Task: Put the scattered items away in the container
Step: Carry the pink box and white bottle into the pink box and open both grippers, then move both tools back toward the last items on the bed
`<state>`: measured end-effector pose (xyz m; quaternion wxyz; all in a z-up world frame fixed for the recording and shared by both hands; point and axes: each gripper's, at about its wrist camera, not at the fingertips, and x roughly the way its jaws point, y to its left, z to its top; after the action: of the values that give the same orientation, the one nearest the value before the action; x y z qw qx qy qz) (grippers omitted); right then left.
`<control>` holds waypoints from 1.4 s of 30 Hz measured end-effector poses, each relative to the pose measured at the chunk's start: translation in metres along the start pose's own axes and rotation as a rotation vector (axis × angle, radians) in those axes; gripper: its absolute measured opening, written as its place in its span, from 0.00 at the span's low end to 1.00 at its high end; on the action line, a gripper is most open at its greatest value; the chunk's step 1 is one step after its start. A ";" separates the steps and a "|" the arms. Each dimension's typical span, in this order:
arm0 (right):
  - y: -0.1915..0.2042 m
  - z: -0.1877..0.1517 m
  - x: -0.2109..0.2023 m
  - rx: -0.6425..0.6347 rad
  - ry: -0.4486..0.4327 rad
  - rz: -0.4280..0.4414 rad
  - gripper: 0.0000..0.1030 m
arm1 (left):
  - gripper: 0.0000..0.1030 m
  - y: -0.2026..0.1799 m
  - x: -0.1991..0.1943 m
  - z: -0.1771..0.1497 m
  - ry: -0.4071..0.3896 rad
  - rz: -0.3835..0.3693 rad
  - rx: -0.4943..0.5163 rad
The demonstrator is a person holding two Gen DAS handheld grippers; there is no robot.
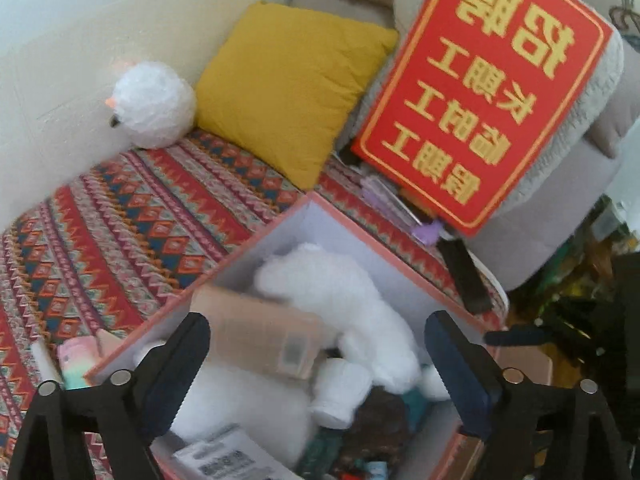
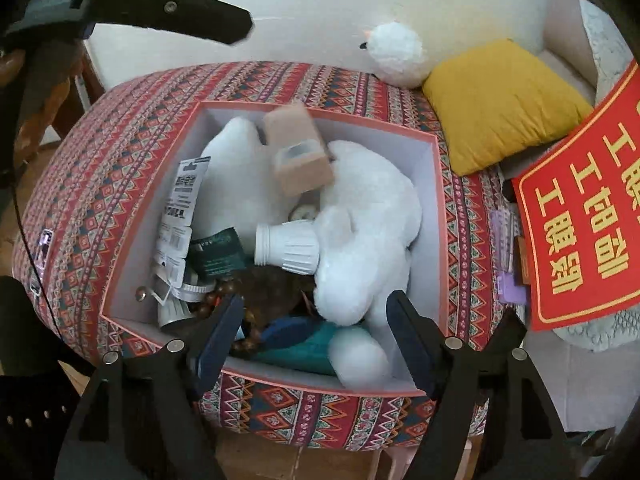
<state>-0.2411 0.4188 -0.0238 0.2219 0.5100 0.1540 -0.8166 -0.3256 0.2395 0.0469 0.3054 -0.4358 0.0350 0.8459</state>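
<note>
My open right gripper [image 2: 316, 336] has clearance above the box [image 2: 436, 216]. Obstacles: red sign [image 2: 580, 216] at 3 o'clock, yellow cushion [image 2: 500, 104] at 1 o'clock.

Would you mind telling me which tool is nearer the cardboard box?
Left. The left tool hovers open right over the cardboard box; the right tool sits at the container's opposite edge.

Pink-rimmed open box [image 2: 434, 184] holds white plush [image 2: 368, 232], tilted brown carton [image 2: 300, 148], white bottle [image 2: 288, 250].
</note>
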 end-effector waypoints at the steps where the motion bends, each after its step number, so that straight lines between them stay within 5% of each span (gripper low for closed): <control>1: 0.002 0.000 -0.001 -0.003 0.000 0.006 0.75 | 0.91 0.008 -0.005 -0.001 -0.003 0.010 -0.009; 16: 0.112 0.029 -0.058 -0.096 -0.039 0.065 0.75 | 0.98 0.155 -0.094 -0.092 -0.013 0.223 -0.174; 20: 0.146 0.064 -0.065 -0.107 -0.063 0.125 0.75 | 0.98 0.202 -0.097 -0.113 -0.015 0.190 -0.317; 24: 0.204 0.102 -0.055 -0.291 -0.083 0.138 0.75 | 0.98 0.248 -0.074 -0.121 -0.015 0.174 -0.464; 29: 0.270 0.139 -0.022 -0.546 -0.041 0.128 0.75 | 0.97 0.274 -0.019 -0.116 0.033 0.183 -0.489; 36: 0.265 0.194 0.044 -0.545 0.081 0.121 0.74 | 0.88 0.319 0.061 -0.103 0.090 0.220 -0.474; 42: 0.222 0.237 0.118 -0.412 0.188 0.162 0.66 | 0.68 0.352 0.121 -0.098 0.120 0.201 -0.494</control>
<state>-0.3514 0.0915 -0.0334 0.3710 0.5383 0.2960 -0.6964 -0.5003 -0.0196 -0.1784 0.1019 -0.5407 -0.1113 0.8276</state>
